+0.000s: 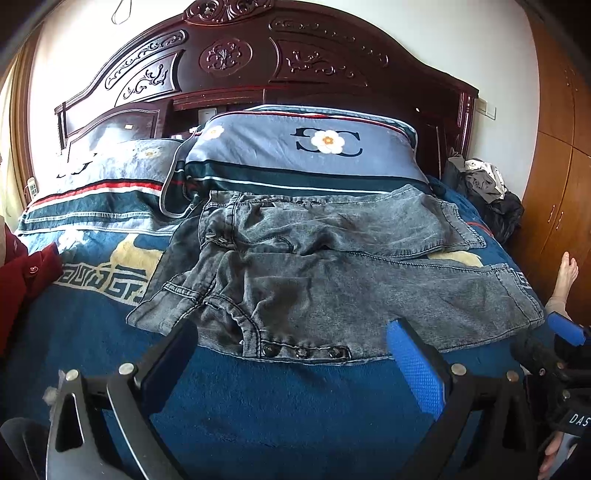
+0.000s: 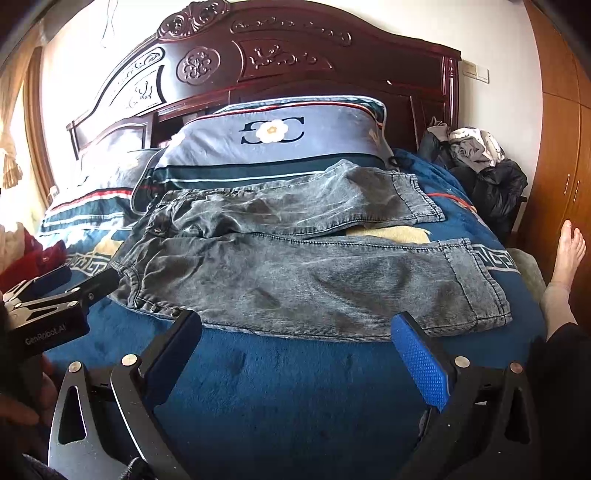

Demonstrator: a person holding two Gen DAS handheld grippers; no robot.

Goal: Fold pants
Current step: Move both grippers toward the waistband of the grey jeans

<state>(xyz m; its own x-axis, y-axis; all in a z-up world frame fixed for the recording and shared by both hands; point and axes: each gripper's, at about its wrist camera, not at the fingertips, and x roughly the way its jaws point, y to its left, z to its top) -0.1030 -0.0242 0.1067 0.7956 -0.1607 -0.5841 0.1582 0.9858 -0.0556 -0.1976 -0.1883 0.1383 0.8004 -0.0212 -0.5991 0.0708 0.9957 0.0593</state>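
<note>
Both grippers, left and right, are hovering spread wide, gripping nothing, before the jeans; grabbing one denim layer risks dragging them crooked across the blanket.

You had strong daylight from the left, washing out the wall; fisheye edges curved and darkened, centre stayed sharp.
</note>
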